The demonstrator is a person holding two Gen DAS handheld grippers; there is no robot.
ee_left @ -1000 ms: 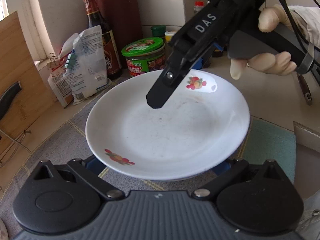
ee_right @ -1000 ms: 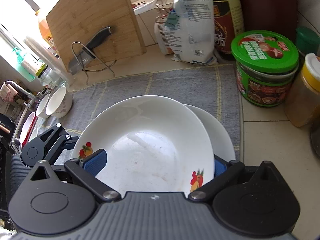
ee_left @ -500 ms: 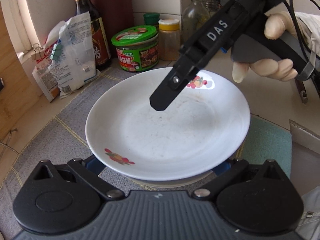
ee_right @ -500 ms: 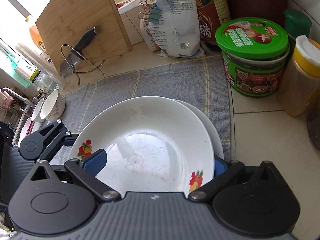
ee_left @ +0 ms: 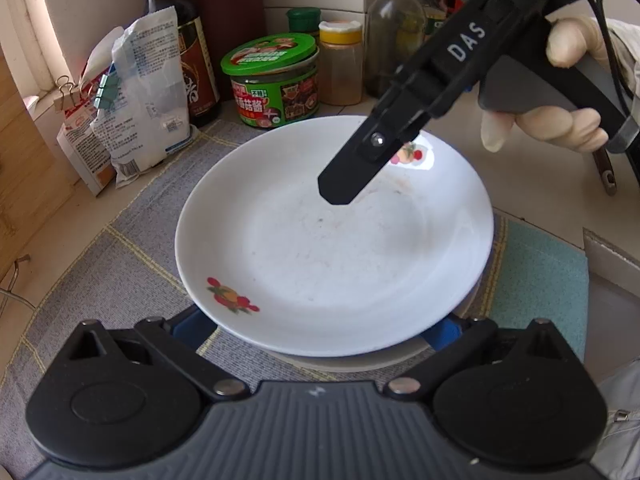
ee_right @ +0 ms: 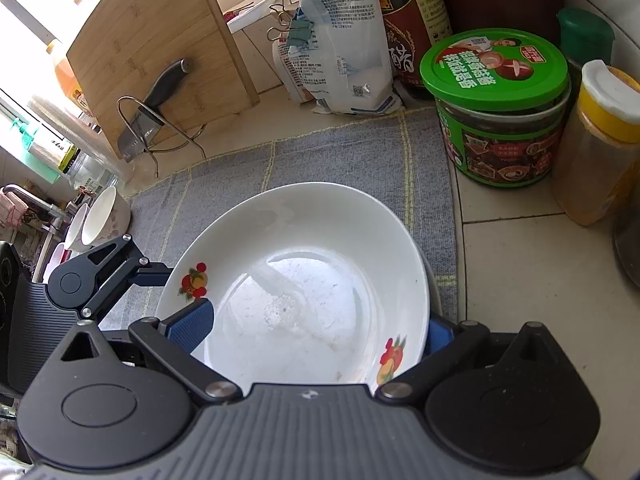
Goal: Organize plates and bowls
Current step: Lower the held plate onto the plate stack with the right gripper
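A white deep plate point(ee_left: 336, 248) with fruit decals sits over a second white plate point(ee_left: 360, 362), whose rim shows as a sliver below it. My left gripper point(ee_left: 318, 328) is open, and both blue pads reach under the top plate's near rim. My right gripper point(ee_right: 314, 330) is also open and straddles the same plate point(ee_right: 304, 280). Its left pad point(ee_right: 192, 324) lies over the inside, and the other pad is hidden behind the rim. In the left wrist view that upper finger point(ee_left: 352, 172) hovers over the plate. Only an edge of the lower plate point(ee_right: 434, 280) shows.
The plates are over a grey mat point(ee_left: 100, 280). A green-lidded jar point(ee_right: 496, 104), a yellow-capped spice jar point(ee_right: 600, 140), a soy bottle point(ee_left: 192, 60) and a clipped bag point(ee_left: 148, 96) crowd the back. A bamboo board point(ee_right: 160, 40) and a cleaver rack point(ee_right: 140, 128) stand left, with bowls point(ee_right: 100, 220) beyond.
Both grippers and the top plate have shifted together toward the jars. The lower plate, clearly offset a second ago, is now almost covered by the top one.
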